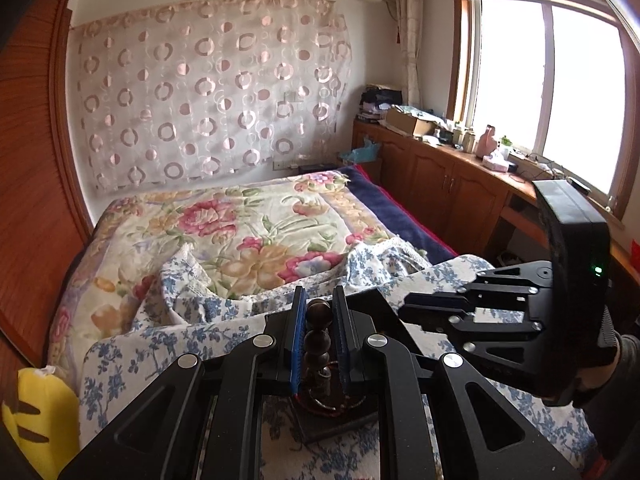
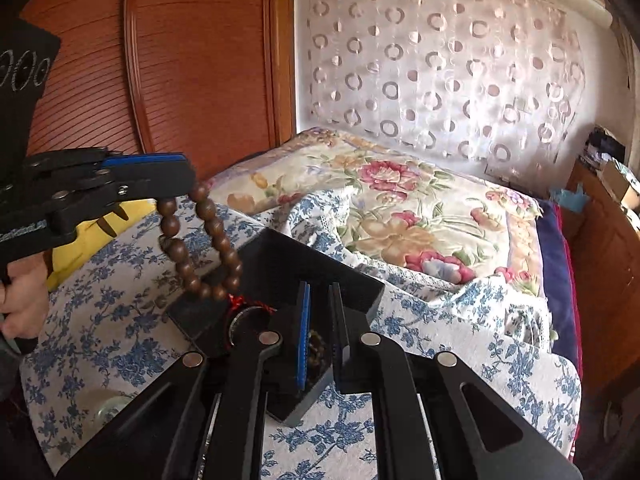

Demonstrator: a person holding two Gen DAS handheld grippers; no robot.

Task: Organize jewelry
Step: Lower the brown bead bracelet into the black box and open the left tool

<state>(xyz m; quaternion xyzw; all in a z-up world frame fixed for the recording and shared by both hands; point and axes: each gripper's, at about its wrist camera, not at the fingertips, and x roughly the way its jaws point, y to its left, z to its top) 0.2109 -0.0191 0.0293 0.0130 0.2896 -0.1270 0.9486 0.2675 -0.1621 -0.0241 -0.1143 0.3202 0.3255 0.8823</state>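
A bracelet of large brown wooden beads (image 1: 318, 316) is pinched between the blue pads of my left gripper (image 1: 318, 300). In the right wrist view this bracelet (image 2: 218, 228) hangs as a loop from the left gripper (image 2: 192, 178), just above a black box (image 2: 320, 264) lying on the bed. A dark ring with red thread (image 2: 248, 314) lies in the box (image 1: 340, 424). My right gripper (image 2: 319, 292) hovers over the box with its jaws nearly together. Small dark beads (image 2: 316, 350) show through the gap, seemingly lying in the box. From the side the right gripper (image 1: 402, 312) carries nothing.
The box rests on a blue-flowered white cover (image 2: 120, 312) over a floral blanket (image 1: 248, 232). A yellow cushion (image 1: 40, 408) lies at the bed's left edge. Wooden cabinets (image 1: 440, 184) with clutter run along the right under the window. A wooden wardrobe (image 2: 180, 60) stands on the left.
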